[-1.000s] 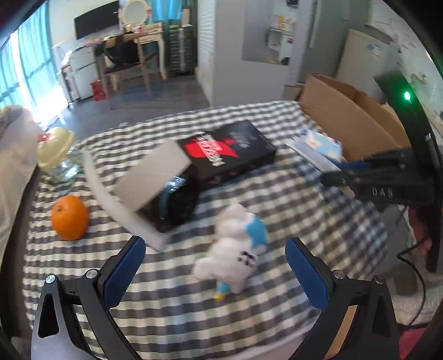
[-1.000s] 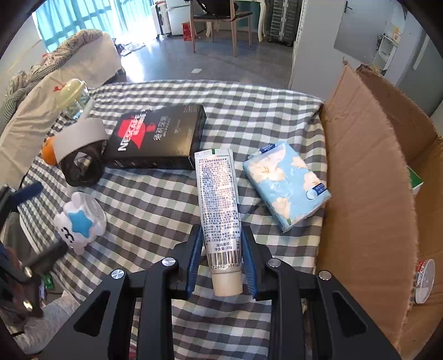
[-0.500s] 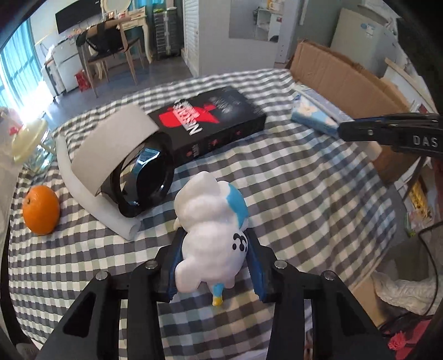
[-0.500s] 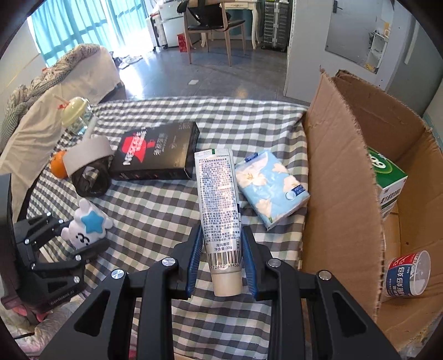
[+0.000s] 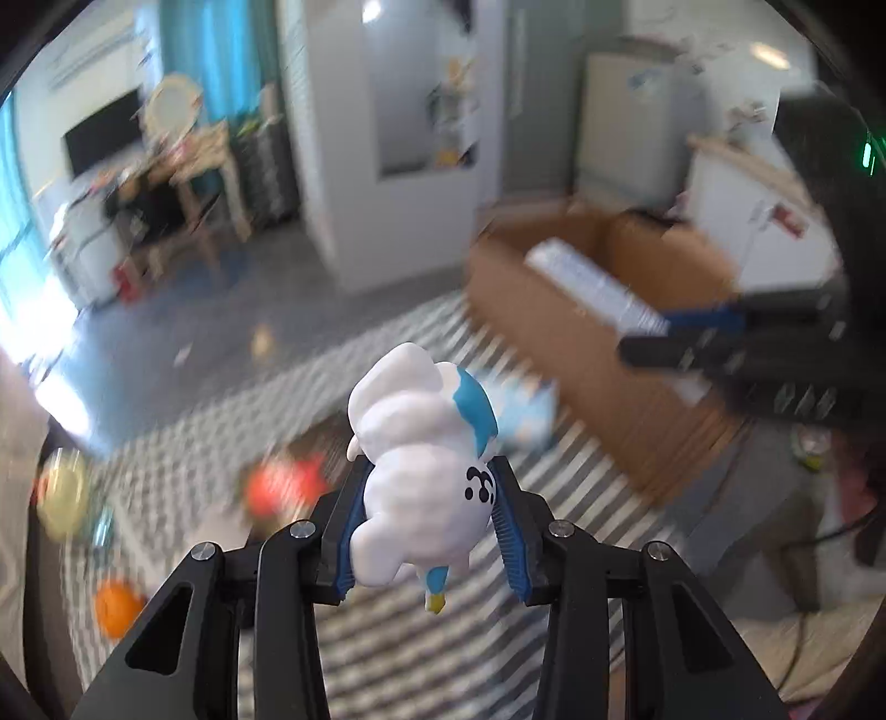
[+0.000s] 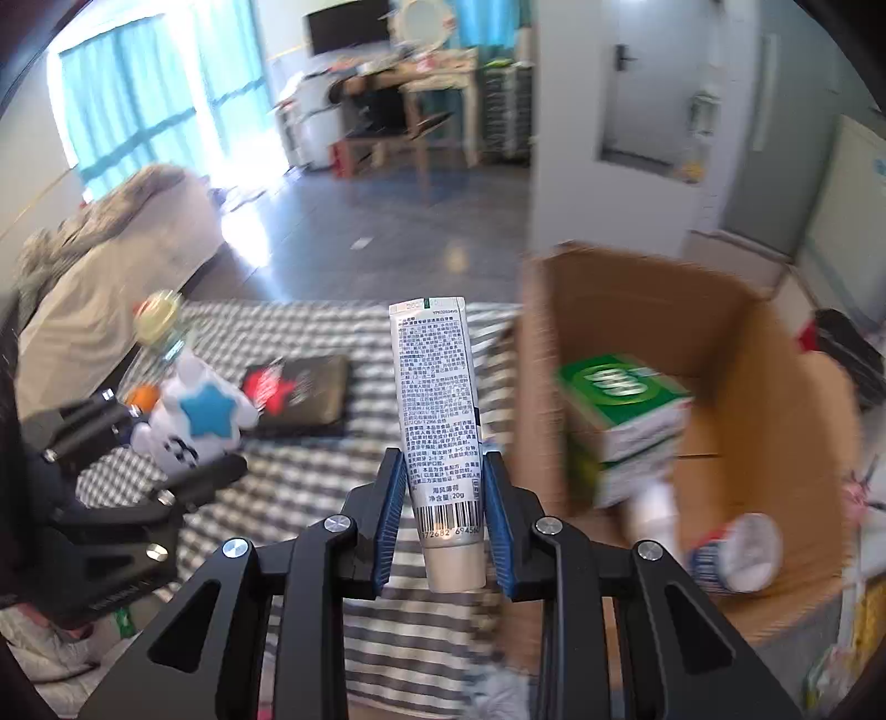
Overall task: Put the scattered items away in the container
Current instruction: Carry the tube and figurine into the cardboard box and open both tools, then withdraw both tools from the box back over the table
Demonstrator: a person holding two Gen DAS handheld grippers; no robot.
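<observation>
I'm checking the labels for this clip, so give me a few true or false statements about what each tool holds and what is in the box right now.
1. The left tool grips a white and blue toy. True.
2. The right tool is open. False: it is shut on a toothpaste tube.
3. The cardboard box holds a green and white carton. True.
4. The black box lies inside the cardboard box. False: it lies on the checked cloth.

A home, one open living room. Teal curtains (image 6: pixel 138 111) over bright windows, a blanket-draped sofa (image 6: pixel 111 277), a wooden desk (image 6: pixel 437 77) with round mirror (image 6: pixel 423 22) and a wall television (image 6: pixel 346 25). Grey floor tiles; a fridge (image 5: pixel 626 122) at the back wall. Checked cloth (image 6: pixel 310 471) covers the table.
</observation>
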